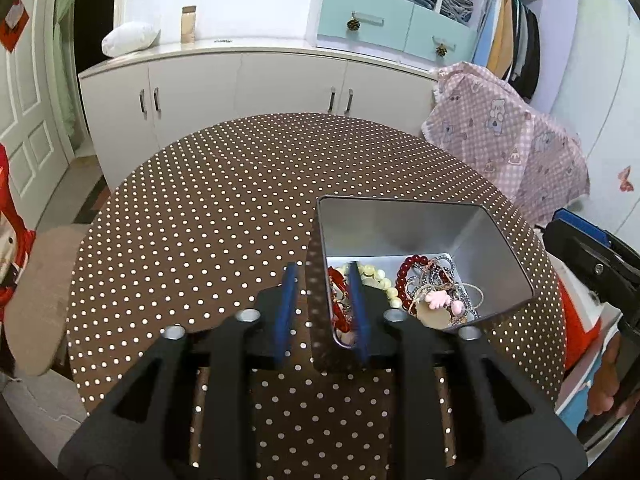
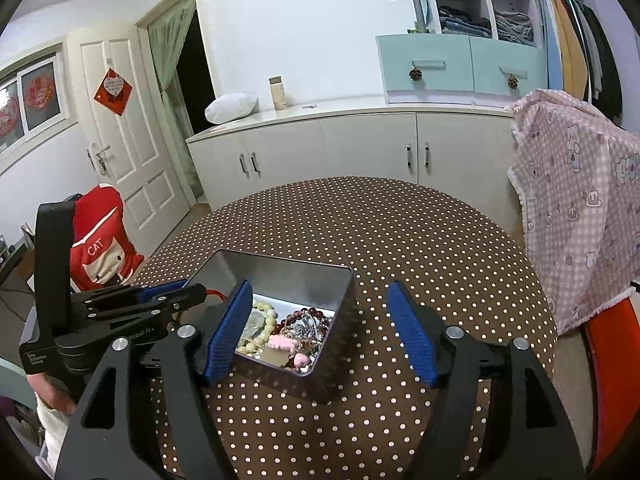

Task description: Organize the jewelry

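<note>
Left tongs part open astride tin wall, gripping nothing; right tongs wide open, empty, before tin holding jewelry.

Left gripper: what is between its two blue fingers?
The near-left wall of the tin stands between the left gripper fingers; pads apart from it. The left wrist view shows it.

I see white cabinet along far wall, panelled door left, open wardrobe right (clothes hanging), bright room.
</note>
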{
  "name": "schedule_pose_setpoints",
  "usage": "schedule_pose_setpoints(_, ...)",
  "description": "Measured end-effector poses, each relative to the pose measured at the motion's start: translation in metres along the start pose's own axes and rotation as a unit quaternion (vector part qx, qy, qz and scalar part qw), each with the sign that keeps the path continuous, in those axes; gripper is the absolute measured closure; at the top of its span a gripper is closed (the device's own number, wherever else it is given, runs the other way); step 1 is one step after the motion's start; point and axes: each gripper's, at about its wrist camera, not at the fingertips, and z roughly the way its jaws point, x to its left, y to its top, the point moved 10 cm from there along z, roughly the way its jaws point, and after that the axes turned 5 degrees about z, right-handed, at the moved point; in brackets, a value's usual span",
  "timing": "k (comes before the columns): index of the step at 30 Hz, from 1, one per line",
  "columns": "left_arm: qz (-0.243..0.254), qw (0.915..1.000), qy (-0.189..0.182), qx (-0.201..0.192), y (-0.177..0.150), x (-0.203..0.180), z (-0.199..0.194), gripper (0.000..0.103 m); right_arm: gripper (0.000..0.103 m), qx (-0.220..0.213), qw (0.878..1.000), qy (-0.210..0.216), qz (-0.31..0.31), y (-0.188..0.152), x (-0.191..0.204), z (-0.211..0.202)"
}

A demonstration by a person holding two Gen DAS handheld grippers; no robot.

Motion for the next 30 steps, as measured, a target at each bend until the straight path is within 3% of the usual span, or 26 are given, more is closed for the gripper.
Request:
schedule_pose_setpoints(1,0.001,1.0000,0.007,-0.007,0.002,0.000,-0.003,0.033,0.028,-0.002,1.000,0.002,0.001,-0.001,0.001,-0.003)
schedule_pose_setpoints(3,0.004,0.9993,0.020,-0.031,0.006,0.001,-0.013,0.033,0.022,-0.007,1.000,0.002,0.002,-0.001,0.000,-0.007)
schedule_pose_setpoints(12,0.026,0.9979,0.038,-0.046,0.005,-0.008,-0.035,0.027,0.013,-0.034,0.999,-0.005,0.001,0.001,0.001,-0.034)
schedule_pose_setpoints(30,0.044,0.9898,0.066,-0.118,0.000,-0.042,-0.114,0.017,0.008,-0.094,0.995,-0.021,-0.036,-0.011,0.032,-0.094)
